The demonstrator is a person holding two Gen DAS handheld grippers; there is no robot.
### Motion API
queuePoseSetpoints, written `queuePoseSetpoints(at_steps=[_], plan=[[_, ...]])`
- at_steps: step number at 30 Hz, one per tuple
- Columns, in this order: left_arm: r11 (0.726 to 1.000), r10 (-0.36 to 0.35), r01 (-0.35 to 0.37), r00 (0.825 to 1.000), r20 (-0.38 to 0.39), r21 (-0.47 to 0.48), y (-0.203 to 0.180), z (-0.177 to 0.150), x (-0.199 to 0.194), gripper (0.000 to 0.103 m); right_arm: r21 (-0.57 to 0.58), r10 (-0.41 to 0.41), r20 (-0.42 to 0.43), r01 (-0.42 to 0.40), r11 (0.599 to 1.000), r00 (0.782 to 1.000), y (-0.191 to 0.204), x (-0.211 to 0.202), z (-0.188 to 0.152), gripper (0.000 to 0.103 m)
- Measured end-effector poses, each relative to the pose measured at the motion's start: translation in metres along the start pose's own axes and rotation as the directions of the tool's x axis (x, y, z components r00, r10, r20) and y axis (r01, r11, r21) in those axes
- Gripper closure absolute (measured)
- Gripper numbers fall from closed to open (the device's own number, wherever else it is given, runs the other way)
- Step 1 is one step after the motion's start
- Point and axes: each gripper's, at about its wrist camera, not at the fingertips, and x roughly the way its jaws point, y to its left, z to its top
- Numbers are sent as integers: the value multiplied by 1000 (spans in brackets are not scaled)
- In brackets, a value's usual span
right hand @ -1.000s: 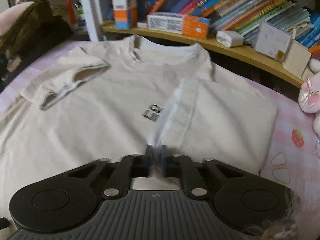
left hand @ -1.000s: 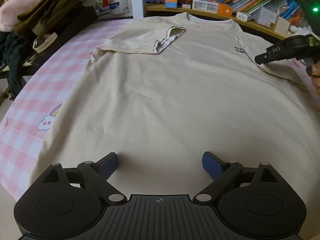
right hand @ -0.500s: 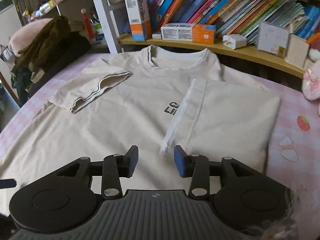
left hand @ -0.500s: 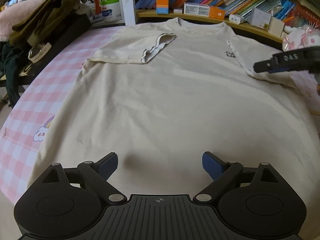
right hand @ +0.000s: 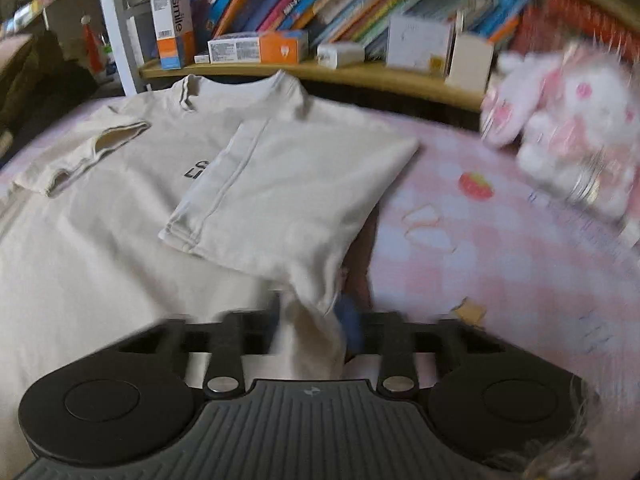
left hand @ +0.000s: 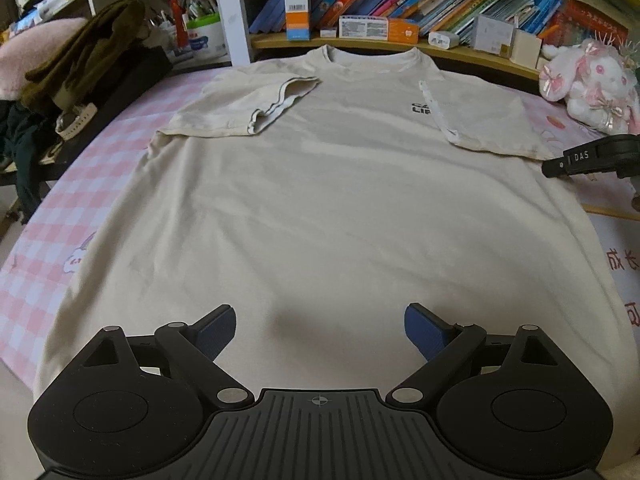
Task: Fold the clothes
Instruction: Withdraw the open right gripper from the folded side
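Two grippers are seen: the left gripper [left hand: 320, 330] is held wide open and empty above the hem, while the right gripper's [right hand: 316, 320] grip is blurred and cannot be told. One beige T-shirt [left hand: 320, 200] is spread flat on the pink checked sheet [left hand: 52, 240], with both sleeves folded inward.

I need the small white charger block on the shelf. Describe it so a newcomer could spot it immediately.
Start at the wooden shelf behind the beige T-shirt. Follow it right from the long white-and-orange box lying flat; the charger block sits just past it. It is the only plain white, rounded-cornered block there, lower than the boxes to its right.
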Motion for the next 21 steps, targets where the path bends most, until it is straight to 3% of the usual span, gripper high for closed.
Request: queuePoseSetpoints(at_steps=[7,10,12,16,21], plan=[[996,59,-60,998,-13,-62,6,-15,-13,9,68,47,-7,-46,997,999,-14,0,-4,94],[994,72,-73,997,-8,-78,8,-19,-17,9,93,65,-6,-64,994,998,-19,-1,-7,86],[993,74,-74,997,-6,-96,11,-19,-16,9,90,64,7,-65,994,998,-17,-11,-10,71],[992,57,-56,998,6,-117,15,-17,-13,9,92,66,24,-68,993,998,-15,-34,-21,64],[997,6,-3,999,44,-83,18,-12,-12,9,87,36,42,-40,995,998,-4,-69,-45,47]])
